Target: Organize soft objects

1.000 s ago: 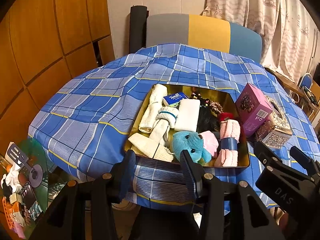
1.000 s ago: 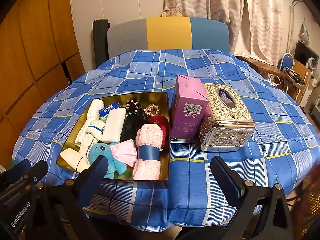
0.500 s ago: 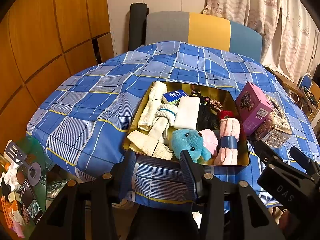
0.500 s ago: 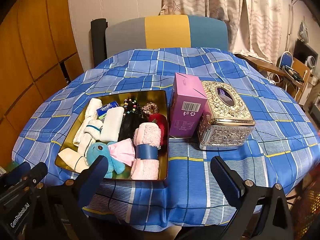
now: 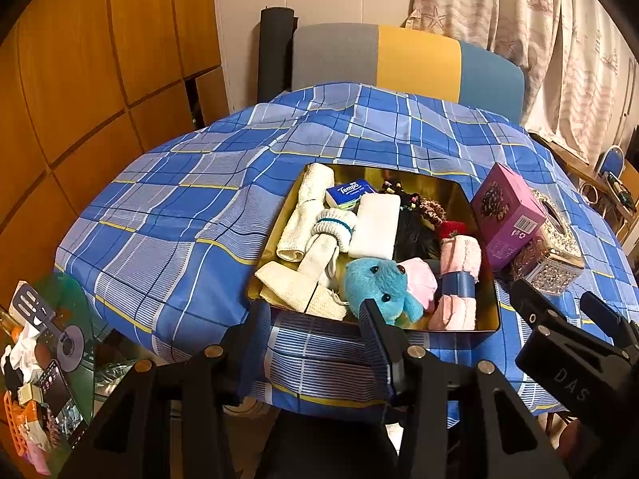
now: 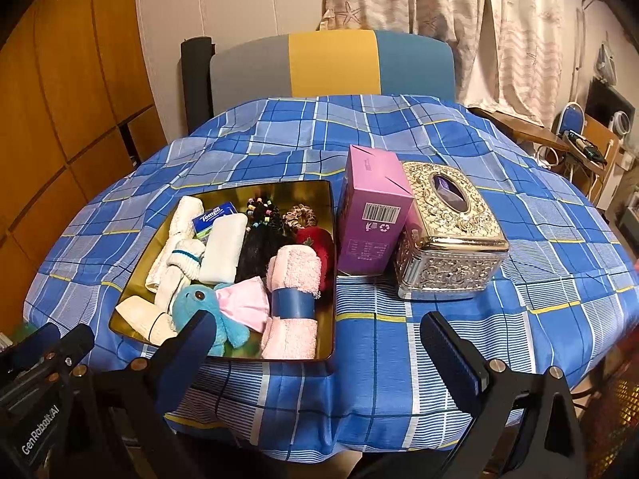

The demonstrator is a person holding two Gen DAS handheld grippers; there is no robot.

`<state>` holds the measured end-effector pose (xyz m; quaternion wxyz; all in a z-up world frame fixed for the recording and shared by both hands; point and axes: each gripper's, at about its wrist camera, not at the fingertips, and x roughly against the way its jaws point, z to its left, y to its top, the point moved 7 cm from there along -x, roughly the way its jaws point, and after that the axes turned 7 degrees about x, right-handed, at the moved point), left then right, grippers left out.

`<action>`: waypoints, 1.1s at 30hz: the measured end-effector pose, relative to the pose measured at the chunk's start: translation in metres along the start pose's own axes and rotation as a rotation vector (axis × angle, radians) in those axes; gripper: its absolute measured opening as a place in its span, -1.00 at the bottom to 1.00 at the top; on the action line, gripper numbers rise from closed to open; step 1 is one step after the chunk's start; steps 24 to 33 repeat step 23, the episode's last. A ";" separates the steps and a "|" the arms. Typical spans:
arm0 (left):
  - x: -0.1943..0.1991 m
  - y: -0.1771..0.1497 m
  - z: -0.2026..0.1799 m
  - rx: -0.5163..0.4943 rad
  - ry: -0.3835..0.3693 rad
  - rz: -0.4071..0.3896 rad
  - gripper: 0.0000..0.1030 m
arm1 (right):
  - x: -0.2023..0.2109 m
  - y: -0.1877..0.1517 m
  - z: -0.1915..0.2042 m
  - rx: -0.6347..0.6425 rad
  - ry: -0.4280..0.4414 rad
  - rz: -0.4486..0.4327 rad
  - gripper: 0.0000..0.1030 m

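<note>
Soft objects lie crowded in gold tray point(image 6: 330, 215) on table; left gripper point(image 5: 315, 319) and right gripper point(image 6: 319, 331) hover short, jaws parted, empty; advise descending squarely over blue plush point(image 6: 199, 307), avoiding neighbours.

Both wrist cameras look from before the table's near edge point(image 5: 319, 391) across it; both show the tray point(image 6: 325, 215).

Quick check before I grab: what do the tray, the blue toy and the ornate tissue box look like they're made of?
Tray: likely polished gold-toned metal; its walls mirror the contents. Blue toy: fuzzy plush with bead eyes. Tissue box: shiny embossed silver-gold shell, metal or plated plastic; I can't tell which.
</note>
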<state>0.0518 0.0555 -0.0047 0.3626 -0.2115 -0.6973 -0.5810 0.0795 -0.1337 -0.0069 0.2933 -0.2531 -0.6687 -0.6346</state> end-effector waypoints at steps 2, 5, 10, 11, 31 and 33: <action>0.000 0.000 0.000 0.003 -0.004 0.002 -0.09 | 0.000 0.000 -0.001 -0.002 -0.001 0.000 0.99; -0.001 -0.001 0.001 0.003 0.000 0.004 -0.09 | 0.000 0.000 -0.001 -0.003 0.000 0.002 0.99; -0.001 -0.001 0.003 0.006 0.000 0.005 -0.09 | -0.001 0.000 0.001 0.001 0.001 0.003 0.99; -0.002 -0.001 0.002 0.005 0.001 0.005 -0.09 | -0.001 0.000 0.001 0.001 0.000 0.004 0.99; -0.004 0.000 0.002 -0.008 0.011 -0.003 -0.09 | -0.005 -0.002 -0.002 -0.016 0.001 0.015 0.99; -0.004 0.000 0.002 -0.008 0.011 -0.003 -0.09 | -0.005 -0.002 -0.002 -0.016 0.001 0.015 0.99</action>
